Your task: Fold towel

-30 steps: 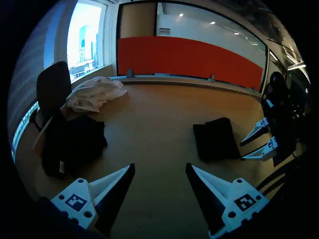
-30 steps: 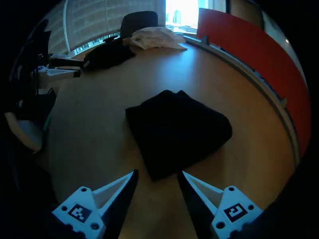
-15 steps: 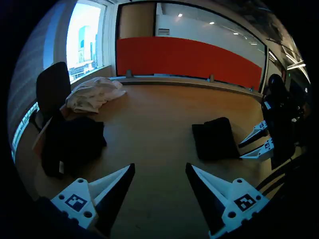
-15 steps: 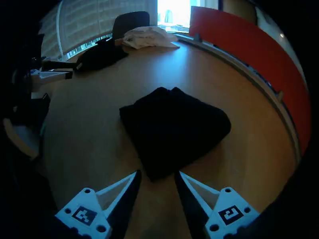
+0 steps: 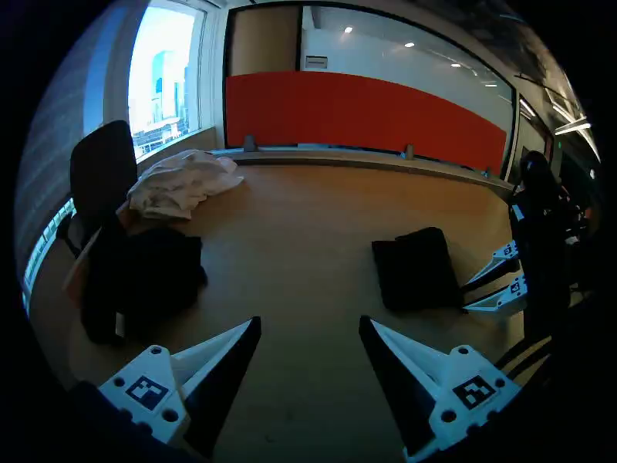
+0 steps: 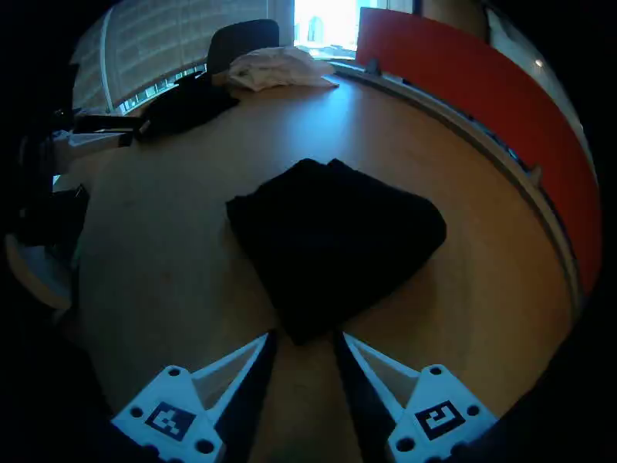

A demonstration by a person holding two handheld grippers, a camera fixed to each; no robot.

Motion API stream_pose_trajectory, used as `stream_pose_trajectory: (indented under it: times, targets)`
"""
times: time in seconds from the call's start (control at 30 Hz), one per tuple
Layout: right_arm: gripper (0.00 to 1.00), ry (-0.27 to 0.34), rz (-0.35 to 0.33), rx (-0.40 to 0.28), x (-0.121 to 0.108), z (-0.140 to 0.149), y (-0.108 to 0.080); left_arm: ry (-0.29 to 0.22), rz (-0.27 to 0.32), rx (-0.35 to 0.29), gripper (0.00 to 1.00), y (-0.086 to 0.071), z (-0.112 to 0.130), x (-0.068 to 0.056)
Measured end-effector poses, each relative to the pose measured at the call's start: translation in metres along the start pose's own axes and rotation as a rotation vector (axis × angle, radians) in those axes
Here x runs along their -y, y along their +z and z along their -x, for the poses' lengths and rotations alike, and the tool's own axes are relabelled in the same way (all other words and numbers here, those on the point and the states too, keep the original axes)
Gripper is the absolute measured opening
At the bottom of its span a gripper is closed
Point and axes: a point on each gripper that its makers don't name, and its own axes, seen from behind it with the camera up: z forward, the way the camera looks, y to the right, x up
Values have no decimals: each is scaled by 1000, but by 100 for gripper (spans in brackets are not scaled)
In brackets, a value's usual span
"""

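A black folded towel lies on the wooden table. My right gripper is low over the table, open with a narrow gap, and the towel's near corner sits right at its fingertips, not visibly pinched. In the left gripper view the same towel lies at the right, with the right gripper at its right edge. My left gripper hangs open over bare table, well away from the towel. It also appears far off at the left in the right gripper view as the left gripper.
A crumpled white cloth and a dark pile lie at the table's left end, beside a dark chair. A red partition runs along the table's far edge. A person's dark sleeve holds the right gripper.
My right gripper has moved forward to the towel's near corner and its fingers have drawn closer together. The left gripper has stayed still.
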Motion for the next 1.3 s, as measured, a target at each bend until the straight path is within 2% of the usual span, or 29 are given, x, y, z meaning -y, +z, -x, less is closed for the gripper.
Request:
stream_pose_trajectory:
  times: [0.23, 0.43, 0.5, 0.93, 1.3]
  targets:
    - [33, 43, 6, -10, 2, -1, 3, 1, 4, 0, 94, 1, 0, -1]
    - [9, 69, 16, -19, 2, -1, 3, 3, 7, -1, 94, 1, -1, -2]
    - [6, 79, 17, -23, 1, -1, 3, 3, 6, 0, 94, 1, -1, -1]
    - [5, 92, 31, -56, -8, -8, -6, 4, 11, 2, 94, 2, 0, -4]
    - [5, 57, 55, -128, -24, -42, -38, 7, 15, -6, 94, 3, -6, -5]
